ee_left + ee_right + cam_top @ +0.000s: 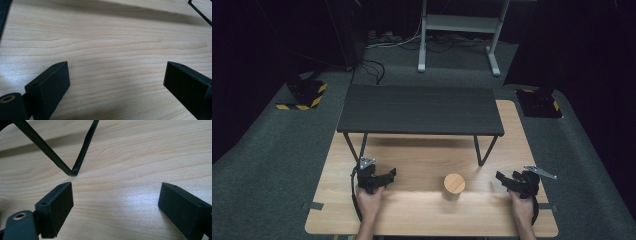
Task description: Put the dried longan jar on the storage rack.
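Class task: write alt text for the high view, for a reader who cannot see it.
A person's hands hold an open left gripper and right gripper on a wooden table, either side of a small wooden cylinder. Behind stands a low black shelf on thin legs.

Wooden cylinder (454,187) blocks mid-table (422,210) — shelf (419,109) bars beyond.

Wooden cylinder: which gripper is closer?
Right, slightly. The right gripper sits open just right of the cylinder; the left gripper, also open, lies farther off on its left.
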Motion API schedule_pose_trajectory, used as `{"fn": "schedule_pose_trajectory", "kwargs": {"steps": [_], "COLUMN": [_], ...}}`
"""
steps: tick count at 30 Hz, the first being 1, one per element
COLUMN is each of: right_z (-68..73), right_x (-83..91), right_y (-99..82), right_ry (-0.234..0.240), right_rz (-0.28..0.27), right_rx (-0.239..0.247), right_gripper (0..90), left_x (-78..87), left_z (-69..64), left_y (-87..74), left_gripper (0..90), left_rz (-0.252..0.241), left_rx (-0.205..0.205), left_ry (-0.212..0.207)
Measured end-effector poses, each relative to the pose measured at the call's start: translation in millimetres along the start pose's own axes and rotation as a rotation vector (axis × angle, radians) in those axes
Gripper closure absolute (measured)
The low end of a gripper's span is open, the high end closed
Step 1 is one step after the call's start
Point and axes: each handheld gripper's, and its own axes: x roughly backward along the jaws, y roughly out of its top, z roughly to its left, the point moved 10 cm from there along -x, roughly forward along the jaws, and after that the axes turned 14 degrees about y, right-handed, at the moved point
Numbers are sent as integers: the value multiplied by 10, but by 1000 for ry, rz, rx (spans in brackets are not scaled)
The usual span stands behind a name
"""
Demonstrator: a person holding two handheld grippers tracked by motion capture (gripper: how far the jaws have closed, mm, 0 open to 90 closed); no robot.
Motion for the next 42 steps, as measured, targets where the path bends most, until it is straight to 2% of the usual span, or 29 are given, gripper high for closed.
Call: {"fn": "schedule_pose_trajectory", "kwargs": {"steps": [19, 30, 36, 42], "right_z": [33, 31, 88, 223], "right_x": [-19, -36, -40, 5], "right_y": [8, 25, 15, 4], "right_ry": [-22, -16, -14, 29], "right_rz": [13, 28, 47, 64], "right_rx": [15, 33, 79, 172], "right_gripper": [118, 78, 66, 64], "left_x": [-2, -2, -3, -4], "left_z": [4, 6, 6, 6], "left_y": [-1, -2, -2, 0], "left_gripper": [67, 67, 67, 67], "left_rz": [-1, -2, -3, -3], "left_rx": [4, 7, 8, 8], "left_ry": [-3, -5, -6, -5]}}
